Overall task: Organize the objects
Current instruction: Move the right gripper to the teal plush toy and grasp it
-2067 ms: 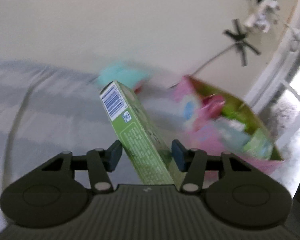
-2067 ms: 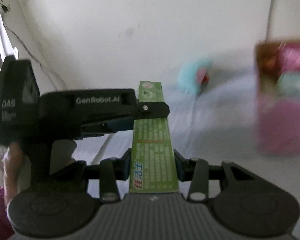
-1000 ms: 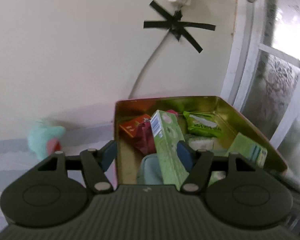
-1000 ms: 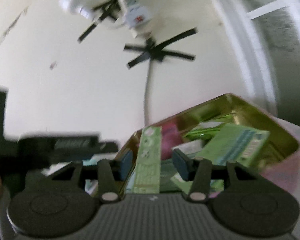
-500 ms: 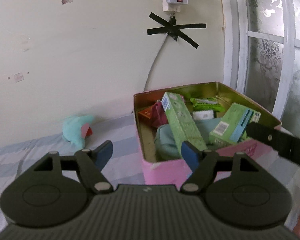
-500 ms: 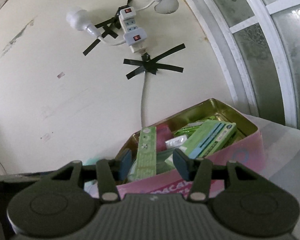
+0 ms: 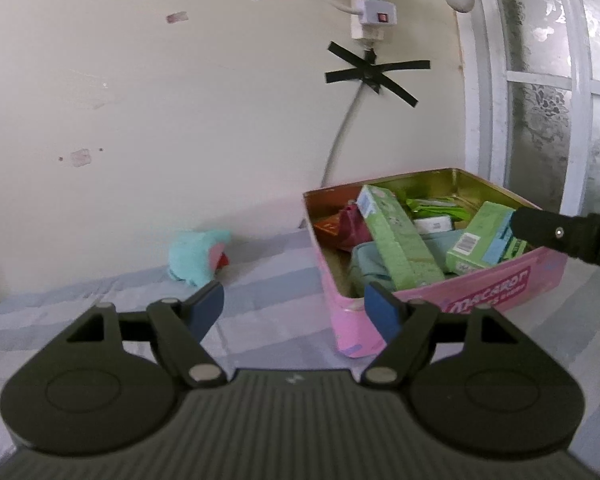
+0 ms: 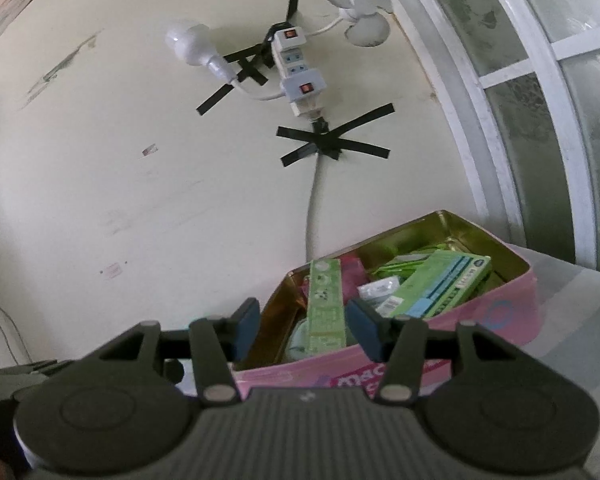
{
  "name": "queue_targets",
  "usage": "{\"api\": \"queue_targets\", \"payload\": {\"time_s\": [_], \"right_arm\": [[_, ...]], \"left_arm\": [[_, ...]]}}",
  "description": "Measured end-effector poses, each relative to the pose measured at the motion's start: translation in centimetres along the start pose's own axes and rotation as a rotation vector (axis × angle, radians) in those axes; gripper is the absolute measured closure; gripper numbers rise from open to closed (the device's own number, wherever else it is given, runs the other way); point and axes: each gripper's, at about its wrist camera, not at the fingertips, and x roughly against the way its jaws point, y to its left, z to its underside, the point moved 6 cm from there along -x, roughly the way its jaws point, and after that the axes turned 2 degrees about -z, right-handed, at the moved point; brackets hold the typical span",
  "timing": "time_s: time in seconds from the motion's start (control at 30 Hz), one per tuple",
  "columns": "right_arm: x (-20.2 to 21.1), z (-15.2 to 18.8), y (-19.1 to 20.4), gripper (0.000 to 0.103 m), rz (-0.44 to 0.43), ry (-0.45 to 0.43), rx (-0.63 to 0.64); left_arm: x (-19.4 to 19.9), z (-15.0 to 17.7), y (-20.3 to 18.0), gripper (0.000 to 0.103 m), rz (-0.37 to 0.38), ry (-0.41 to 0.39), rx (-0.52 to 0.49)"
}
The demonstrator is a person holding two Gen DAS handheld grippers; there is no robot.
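A pink tin box (image 7: 500, 294) with a gold inside stands on the striped bed sheet by the wall; it also shows in the right wrist view (image 8: 496, 314). A long green box (image 7: 398, 242) (image 8: 326, 306) lies slanted inside it on other packets. A wider green and blue box (image 7: 486, 240) (image 8: 440, 282) lies beside it. My left gripper (image 7: 296, 308) is open and empty, in front of the tin. My right gripper (image 8: 302, 330) is open and empty, just before the tin's near wall.
A teal plush toy (image 7: 196, 256) lies on the sheet by the wall, left of the tin. A power strip and cable (image 8: 300, 84) are taped to the wall above. A white window frame (image 7: 520, 92) stands at the right.
Both grippers carried the long green box to the tin and let it go there. Both have opened and pulled back from the tin.
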Motion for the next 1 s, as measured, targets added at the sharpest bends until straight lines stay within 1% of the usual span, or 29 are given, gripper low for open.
{"api": "queue_targets", "payload": {"time_s": [0.2, 0.47, 0.7, 1.0], "right_arm": [[-0.7, 0.5, 2.1, 0.052, -0.012, 0.018, 0.035], [-2.1, 1.4, 4.3, 0.052, -0.019, 0.053, 0.071], [-3.2, 2.4, 6.0, 0.051, -0.033, 0.091, 0.097], [-6.0, 4.4, 9.5, 0.051, -0.072, 0.153, 0.166]], "left_arm": [[-0.3, 0.5, 2.4, 0.023, -0.037, 0.005, 0.025], [-1.4, 1.7, 5.9, 0.023, -0.077, 0.035, 0.066], [-2.3, 2.6, 7.8, 0.022, -0.098, 0.051, 0.092], [-4.0, 3.9, 11.7, 0.022, -0.154, 0.079, 0.105]]}}
